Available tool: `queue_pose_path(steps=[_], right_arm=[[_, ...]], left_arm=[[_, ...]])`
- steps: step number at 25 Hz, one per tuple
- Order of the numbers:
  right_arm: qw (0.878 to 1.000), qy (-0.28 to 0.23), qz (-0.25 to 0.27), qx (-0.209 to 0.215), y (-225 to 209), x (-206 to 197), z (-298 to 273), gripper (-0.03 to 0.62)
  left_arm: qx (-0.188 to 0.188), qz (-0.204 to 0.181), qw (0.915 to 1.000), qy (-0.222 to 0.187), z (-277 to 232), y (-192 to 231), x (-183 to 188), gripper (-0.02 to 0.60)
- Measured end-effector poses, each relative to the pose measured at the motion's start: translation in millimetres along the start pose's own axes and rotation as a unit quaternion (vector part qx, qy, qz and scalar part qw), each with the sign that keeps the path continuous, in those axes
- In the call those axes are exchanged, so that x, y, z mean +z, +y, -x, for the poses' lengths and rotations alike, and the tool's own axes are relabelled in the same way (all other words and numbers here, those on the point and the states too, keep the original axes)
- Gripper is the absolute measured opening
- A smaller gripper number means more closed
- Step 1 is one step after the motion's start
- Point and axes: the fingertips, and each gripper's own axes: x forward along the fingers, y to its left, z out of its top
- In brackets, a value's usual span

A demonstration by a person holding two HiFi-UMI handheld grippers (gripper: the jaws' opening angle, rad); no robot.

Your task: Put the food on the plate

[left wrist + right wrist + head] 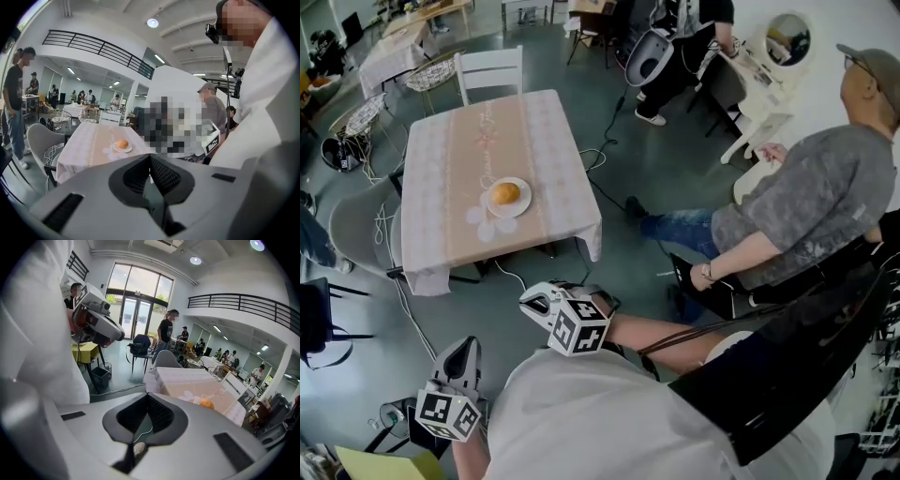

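Note:
A round golden bun (pixel 505 193) lies on a small white plate (pixel 520 207) on the table with the pale pink cloth (pixel 450 150), well ahead of me. Both grippers hang low by my body, far from the table and above the floor. My left gripper (pixel 463 349) is at the lower left, jaws shut and empty. My right gripper (pixel 534 300) is nearer the table's front corner, also shut with nothing in it. The left gripper view shows the bun (pixel 122 144) on the plate (pixel 123 149) beyond the closed jaws. In the right gripper view the bun (pixel 206 402) sits at the right.
A person in a grey shirt (pixel 806 206) sits at the right, legs stretched toward the table. A white chair (pixel 490 70) stands behind the table and a grey chair (pixel 356 225) at its left. Cables (pixel 600 159) run over the floor. Other people stand in the background.

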Motion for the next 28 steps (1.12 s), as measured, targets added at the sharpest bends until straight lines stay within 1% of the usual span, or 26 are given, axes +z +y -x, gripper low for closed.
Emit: queue_pose_path(steps=[9, 14, 20, 28], right_arm=[[1.000, 0.000, 0.012, 0.021, 24, 5, -4, 0.012], [0.999, -0.001, 0.020, 0.030, 30, 9, -10, 0.012], [0.999, -0.003, 0.020, 0.034, 28, 12, -14, 0.012], [1.000, 0.000, 0.007, 0.030, 17, 3, -14, 0.012]], left_arm=[[0.003, 0.010, 0.9999, -0.003, 9, 0, -13, 0.009], [0.008, 0.016, 0.9998, -0.004, 12, 5, -18, 0.009], [0.009, 0.016, 0.9998, 0.000, 11, 8, -20, 0.009], [0.000, 0.017, 0.9998, 0.007, -3, 7, -18, 0.009]])
